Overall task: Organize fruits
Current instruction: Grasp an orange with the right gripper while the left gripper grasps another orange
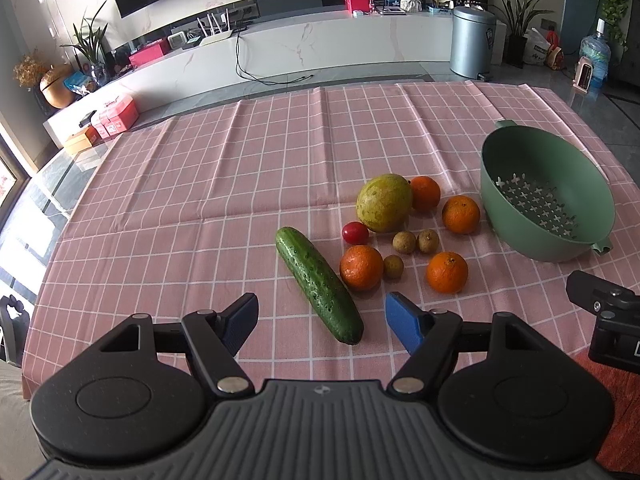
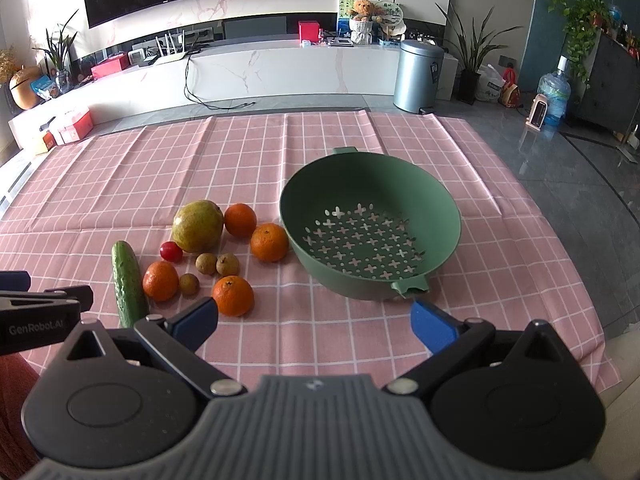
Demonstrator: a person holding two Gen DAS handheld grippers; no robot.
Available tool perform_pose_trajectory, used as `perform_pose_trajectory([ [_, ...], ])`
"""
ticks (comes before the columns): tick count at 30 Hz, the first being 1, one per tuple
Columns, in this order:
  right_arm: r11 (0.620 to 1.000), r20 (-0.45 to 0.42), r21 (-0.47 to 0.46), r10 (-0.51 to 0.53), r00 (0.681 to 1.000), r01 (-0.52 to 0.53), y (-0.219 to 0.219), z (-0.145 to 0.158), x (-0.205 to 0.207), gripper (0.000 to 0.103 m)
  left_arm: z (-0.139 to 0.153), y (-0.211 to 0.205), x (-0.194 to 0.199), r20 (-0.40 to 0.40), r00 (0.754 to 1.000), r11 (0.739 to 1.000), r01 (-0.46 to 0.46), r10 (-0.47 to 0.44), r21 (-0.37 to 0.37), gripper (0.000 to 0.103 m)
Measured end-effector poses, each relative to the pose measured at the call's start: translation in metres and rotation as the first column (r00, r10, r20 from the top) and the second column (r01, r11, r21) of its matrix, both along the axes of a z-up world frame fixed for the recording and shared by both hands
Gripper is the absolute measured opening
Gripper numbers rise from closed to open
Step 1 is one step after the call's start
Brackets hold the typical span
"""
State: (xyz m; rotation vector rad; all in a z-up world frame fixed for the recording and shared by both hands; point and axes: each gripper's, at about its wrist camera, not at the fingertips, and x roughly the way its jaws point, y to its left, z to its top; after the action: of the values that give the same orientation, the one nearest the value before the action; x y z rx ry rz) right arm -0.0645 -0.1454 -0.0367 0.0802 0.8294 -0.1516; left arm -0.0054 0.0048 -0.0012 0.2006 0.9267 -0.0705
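**Both tongs spread and empty, fruit ahead on the table**

Your left tongs (image 1: 322,320) are spread wide and grip nothing. The near end of the cucumber (image 1: 318,283) lies between their blue pads (image 1: 404,322), though neither pad touches it. Just beyond the right pad sit two oranges (image 1: 361,267), one to each side of a small brown longan (image 1: 393,267). Farther out from these tongs are a red cherry tomato (image 1: 355,232), two more longans (image 1: 404,242) side by side, then a yellow-green mango (image 1: 384,202) with another orange touching its far right flank and a fourth orange off to the right. The green colander (image 1: 520,236) stands well to the right of your left tongs, apart from the fruit.

Your right tongs (image 2: 314,320) are likewise spread and hold nothing. The colander (image 2: 316,240) stands directly ahead of them, its near handle just beyond the right pad (image 2: 434,330), and it holds no fruit. The nearest orange (image 2: 233,295) sits just past the left pad, and the rest of the fruit spreads out to the front left, with the cucumber (image 2: 127,282) farthest left. Everything rests on the table (image 2: 360,344) with its pink checked cloth.
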Motion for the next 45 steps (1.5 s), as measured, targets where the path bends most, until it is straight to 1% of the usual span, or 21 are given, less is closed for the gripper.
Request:
perform_pose_trajectory([
  [4, 1.000, -0.006, 0.010, 0.002, 1.000, -0.002, -0.001, -0.001, 0.001, 0.099, -0.001, 0.000, 0.000, -0.004, 1.000, 1.000, 0.005, -0.005, -0.001, 0.086],
  [6, 1.000, -0.009, 0.015, 0.005, 1.000, -0.005, -0.001, -0.002, 0.002, 0.099, 0.000, 0.000, 0.003, -0.008, 1.000, 1.000, 0.009, -0.009, -0.017, 0.085],
  [9, 0.999, -0.009, 0.048, 0.020, 1.000, -0.019, -0.001, -0.005, 0.005, 0.099, 0.000, 0.006, 0.009, -0.039, 0.999, 0.996, 0.030, -0.033, -0.083, 0.085],
  [11, 0.993, 0.003, 0.112, 0.036, 0.999, -0.036, -0.003, -0.010, 0.006, 0.097, 0.000, 0.012, 0.015, -0.059, 0.997, 0.989, 0.039, -0.048, -0.140, 0.085],
  [12, 0.988, 0.011, 0.146, 0.043, 0.999, -0.045, -0.003, -0.013, 0.007, 0.095, 0.000, 0.015, 0.018, -0.071, 0.996, 0.986, 0.043, -0.056, -0.161, 0.081],
  [13, 0.982, 0.012, 0.177, 0.056, 0.998, -0.058, -0.003, -0.017, 0.008, 0.088, 0.000, 0.017, 0.021, -0.083, 0.995, 0.983, 0.046, -0.061, -0.176, 0.079],
  [14, 0.977, 0.006, 0.201, 0.074, 0.997, -0.074, -0.002, -0.021, 0.011, 0.083, 0.000, 0.019, 0.024, -0.092, 0.994, 0.980, 0.046, -0.065, -0.192, 0.074],
  [15, 0.972, -0.001, 0.217, 0.091, 0.996, -0.088, 0.000, -0.026, 0.013, 0.080, -0.001, 0.021, 0.027, -0.098, 0.993, 0.977, 0.051, -0.072, -0.206, 0.069],
  [17, 0.966, -0.013, 0.236, 0.114, 0.993, -0.108, 0.006, -0.034, 0.019, 0.069, -0.003, 0.023, 0.032, -0.107, 0.990, 0.971, 0.061, -0.088, -0.232, 0.061],
  [18, 0.963, -0.016, 0.243, 0.125, 0.992, -0.117, 0.009, -0.039, 0.022, 0.067, -0.004, 0.023, 0.034, -0.109, 0.989, 0.967, 0.067, -0.096, -0.244, 0.058],
  [19, 0.959, -0.020, 0.253, 0.137, 0.990, -0.128, 0.011, -0.043, 0.025, 0.062, -0.007, 0.023, 0.037, -0.113, 0.989, 0.966, 0.066, -0.096, -0.250, 0.057],
  [20, 0.957, -0.025, 0.259, 0.144, 0.989, -0.133, 0.013, -0.047, 0.028, 0.057, -0.009, 0.023, 0.039, -0.116, 0.989, 0.966, 0.062, -0.094, -0.251, 0.055],
  [23, 0.952, -0.040, 0.272, 0.155, 0.987, -0.139, 0.016, -0.059, 0.041, 0.048, -0.019, 0.019, 0.049, -0.122, 0.987, 0.970, 0.071, -0.102, -0.234, 0.055],
  [28, 0.944, -0.046, 0.294, 0.170, 0.984, -0.149, 0.018, -0.074, 0.061, 0.044, -0.038, 0.011, 0.067, -0.154, 0.976, 0.967, 0.118, -0.155, -0.224, 0.055],
  [29, 0.944, -0.047, 0.294, 0.171, 0.984, -0.150, 0.019, -0.077, 0.065, 0.042, -0.042, 0.009, 0.069, -0.157, 0.973, 0.967, 0.131, -0.168, -0.219, 0.056],
  [32, 0.947, -0.042, 0.286, 0.162, 0.986, -0.144, 0.021, -0.086, 0.077, 0.038, -0.054, 0.002, 0.078, -0.184, 0.962, 0.970, 0.169, -0.201, -0.176, 0.057],
  [35, 0.950, -0.054, 0.282, 0.152, 0.987, -0.131, 0.021, -0.097, 0.089, 0.036, -0.063, -0.003, 0.085, -0.198, 0.951, 0.968, 0.217, -0.238, -0.126, 0.057],
  [39, 0.948, -0.062, 0.291, 0.151, 0.987, -0.127, 0.020, -0.108, 0.099, 0.036, -0.074, -0.003, 0.094, -0.218, 0.932, 0.957, 0.276, -0.290, -0.095, 0.058],
  [41, 0.950, -0.057, 0.286, 0.145, 0.988, -0.123, 0.018, -0.112, 0.103, 0.037, -0.078, -0.006, 0.097, -0.225, 0.919, 0.946, 0.308, -0.322, -0.096, 0.059],
  [42, 0.950, -0.056, 0.285, 0.146, 0.988, -0.125, 0.017, -0.114, 0.105, 0.038, -0.079, -0.007, 0.097, -0.223, 0.916, 0.943, 0.321, -0.334, -0.091, 0.057],
  [45, 0.937, -0.059, 0.328, 0.147, 0.987, -0.120, 0.011, -0.118, 0.111, 0.040, -0.080, -0.008, 0.101, -0.228, 0.911, 0.939, 0.337, -0.343, -0.067, 0.058],
])
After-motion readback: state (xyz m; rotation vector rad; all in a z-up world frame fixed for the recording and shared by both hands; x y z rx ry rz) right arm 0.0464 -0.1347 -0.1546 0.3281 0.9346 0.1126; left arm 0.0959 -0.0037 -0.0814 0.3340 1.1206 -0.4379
